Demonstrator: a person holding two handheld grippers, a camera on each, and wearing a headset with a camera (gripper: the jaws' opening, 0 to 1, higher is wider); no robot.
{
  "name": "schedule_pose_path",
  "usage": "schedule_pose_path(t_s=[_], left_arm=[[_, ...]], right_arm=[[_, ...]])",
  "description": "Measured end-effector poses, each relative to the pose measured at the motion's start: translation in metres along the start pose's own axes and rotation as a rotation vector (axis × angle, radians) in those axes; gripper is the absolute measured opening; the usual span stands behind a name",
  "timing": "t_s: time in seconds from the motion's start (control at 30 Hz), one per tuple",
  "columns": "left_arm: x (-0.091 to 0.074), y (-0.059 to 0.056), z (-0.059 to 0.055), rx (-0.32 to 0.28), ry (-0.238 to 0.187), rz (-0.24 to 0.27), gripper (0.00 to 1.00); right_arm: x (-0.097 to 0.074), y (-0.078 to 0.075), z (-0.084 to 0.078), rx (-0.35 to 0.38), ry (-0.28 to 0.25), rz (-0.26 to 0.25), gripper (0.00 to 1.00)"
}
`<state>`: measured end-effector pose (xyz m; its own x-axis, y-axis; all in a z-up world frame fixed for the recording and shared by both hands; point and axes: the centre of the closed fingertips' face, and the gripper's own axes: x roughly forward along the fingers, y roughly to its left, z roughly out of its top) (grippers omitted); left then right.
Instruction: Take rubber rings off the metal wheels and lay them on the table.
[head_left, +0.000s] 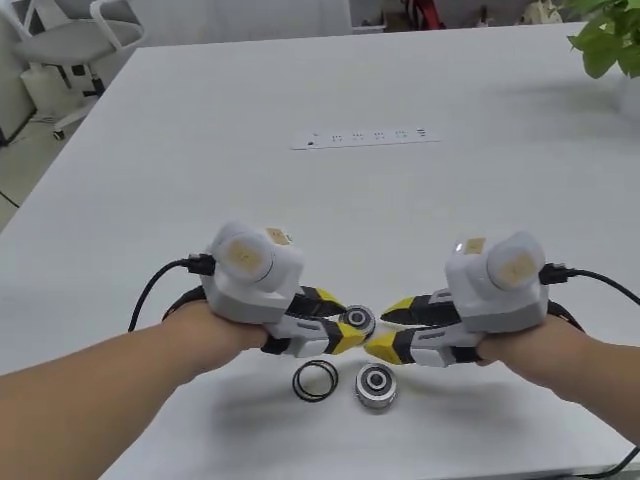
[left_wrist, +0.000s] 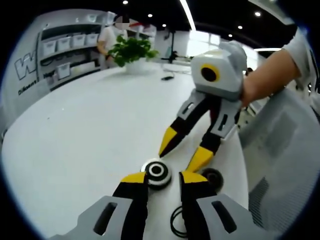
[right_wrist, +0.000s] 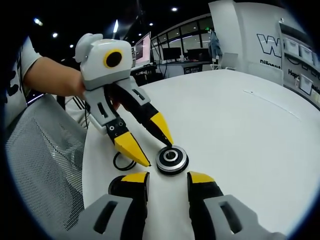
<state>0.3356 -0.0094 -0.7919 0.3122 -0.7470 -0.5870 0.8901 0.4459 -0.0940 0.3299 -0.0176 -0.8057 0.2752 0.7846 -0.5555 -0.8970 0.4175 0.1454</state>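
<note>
Nearest the person, two loose rubber rings (head_left: 315, 380) lie flat and overlapped on the table (head_left: 420, 220). A second wheel (head_left: 375, 385) sits just beside them at their 3 o'clock. I cannot tell whether it carries a ring.

The wheel in work (right_wrist: 172, 159) lies flat at about 1 o'clock from the rings, between the two facing claws.
- Left gripper (left_wrist: 164, 178): jaws moderately apart, nothing gripped. In its own view the wheel sits just ahead of the tips, toward 11 o'clock of the gap.
- Right gripper (right_wrist: 167, 177): jaws well apart, empty. The wheel is at 12 o'clock, just ahead of the gap.
- In the right gripper view, one left jaw tip reaches the wheel's rim at 11 o'clock. Contact is uncertain.

Judgement: the step is pinning this wheel and peeling its ring, and neither has begun.
- Close one claw squarely across the metal body so it cannot spin or skate.
- Nip only the rubber edge with the other tip, lift it over the rim, and roll it off.
- Keep the wheel clear of the loose rings.

A power strip (head_left: 365, 137) lies far off at 12 o'clock.
</note>
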Motion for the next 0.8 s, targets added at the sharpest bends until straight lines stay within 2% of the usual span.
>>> schedule_pose_path(t_s=[0.13, 0.23, 0.5, 0.8], left_arm=[[0.0033, 0.0021, 0.0003, 0.017, 0.007, 0.008, 0.23], [0.0043, 0.0046, 0.0007, -0.004, 0.003, 0.018, 0.20], [0.0074, 0.0053, 0.0022, 0.059, 0.011, 0.059, 0.15], [0.0064, 0.0073, 0.0018, 0.035, -0.010, 0.059, 0.14]], right_arm=[[-0.0004, -0.0009, -0.0002, 0.002, -0.001, -0.002, 0.28], [-0.0004, -0.0018, -0.0002, 0.007, -0.004, -0.003, 0.28], [0.0007, -0.0037, 0.0036, 0.033, -0.024, -0.003, 0.28], [0.0030, -0.0045, 0.0077, 0.062, -0.046, 0.002, 0.27]])
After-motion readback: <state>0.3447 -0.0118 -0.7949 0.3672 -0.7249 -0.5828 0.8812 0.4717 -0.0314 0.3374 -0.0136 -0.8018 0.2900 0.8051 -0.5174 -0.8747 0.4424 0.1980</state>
